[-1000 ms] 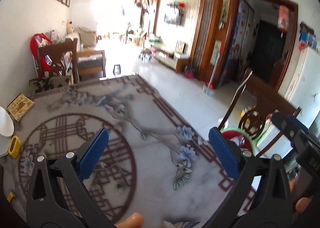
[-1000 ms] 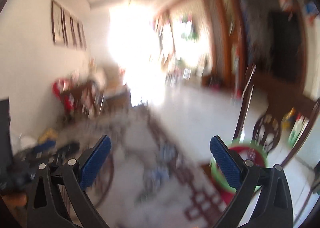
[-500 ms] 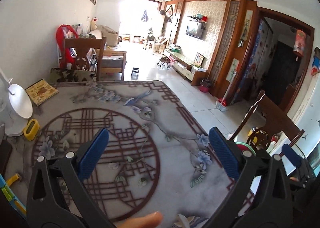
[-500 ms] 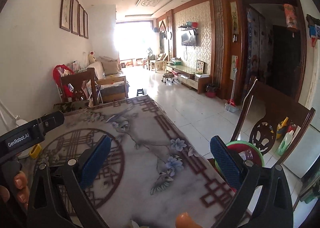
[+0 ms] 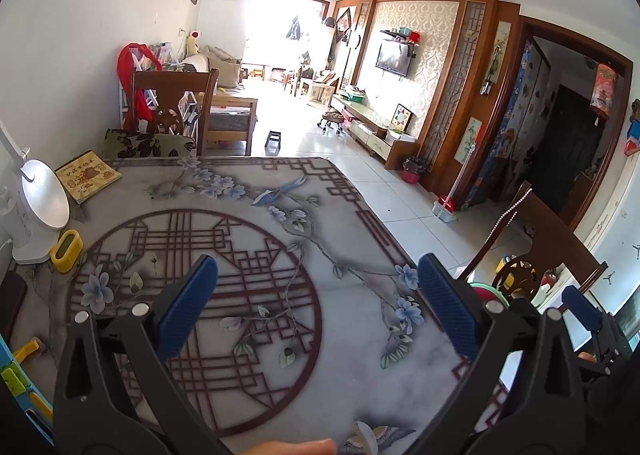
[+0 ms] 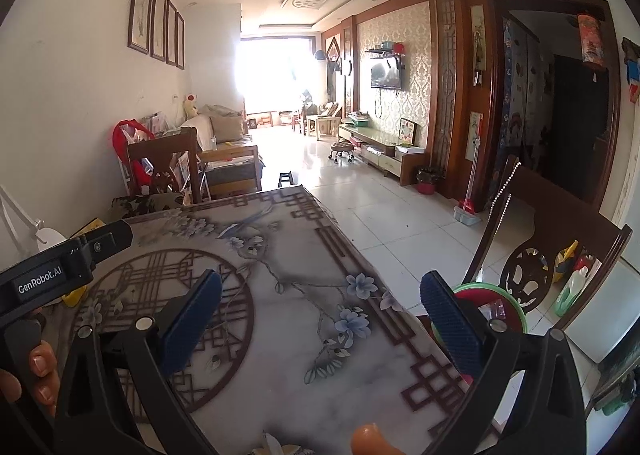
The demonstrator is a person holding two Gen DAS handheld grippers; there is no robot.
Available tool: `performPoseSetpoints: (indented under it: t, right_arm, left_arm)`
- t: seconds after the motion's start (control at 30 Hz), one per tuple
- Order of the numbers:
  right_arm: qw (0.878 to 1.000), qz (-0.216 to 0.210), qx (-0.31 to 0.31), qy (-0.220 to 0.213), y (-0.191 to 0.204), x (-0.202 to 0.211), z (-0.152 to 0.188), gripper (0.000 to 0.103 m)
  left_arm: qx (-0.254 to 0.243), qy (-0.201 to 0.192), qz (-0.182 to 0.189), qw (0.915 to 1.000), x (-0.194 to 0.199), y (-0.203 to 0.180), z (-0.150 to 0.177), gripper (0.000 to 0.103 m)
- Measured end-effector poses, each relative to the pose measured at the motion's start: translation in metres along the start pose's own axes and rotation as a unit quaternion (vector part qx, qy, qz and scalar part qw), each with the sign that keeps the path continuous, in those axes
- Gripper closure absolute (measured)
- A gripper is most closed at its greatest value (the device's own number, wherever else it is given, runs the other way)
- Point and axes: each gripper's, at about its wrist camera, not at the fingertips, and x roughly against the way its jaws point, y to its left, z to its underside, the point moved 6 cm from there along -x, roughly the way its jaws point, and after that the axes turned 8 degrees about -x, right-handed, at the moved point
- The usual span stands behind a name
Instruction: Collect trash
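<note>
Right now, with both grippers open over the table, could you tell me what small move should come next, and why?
Probably tilt the left gripper down toward the table's near edge. A whitish crumpled scrap shows only at the bottom of its view, below the open fingers. The right gripper is open and empty too.

The table (image 5: pixel 348 359) has a smooth, glossy top with a marble-like grey look and a printed lattice-and-flower pattern — daylight glints off it. Both grippers are matt black plastic, and the left gripper (image 5: pixel 316 299) and right gripper (image 6: pixel 320 315) carry blue finger pads (image 5: pixel 188 307) with a fine ribbed texture. The chair (image 6: pixel 560 231) is dark polished wood, the floor (image 6: pixel 384 211) shiny pale tile, and the booklet (image 5: pixel 88 175) looks like yellow printed paper.
</note>
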Motion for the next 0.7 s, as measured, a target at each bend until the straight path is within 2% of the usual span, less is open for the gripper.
performPoseSetpoints:
  t: [0.7]
  right_arm:
    - [1.000, 0.010, -0.014, 0.022, -0.011, -0.007, 0.007, 0.007]
  left_arm:
    - [-0.009, 0.012, 0.003, 0.9999, -0.004, -0.007, 0.000, 0.005]
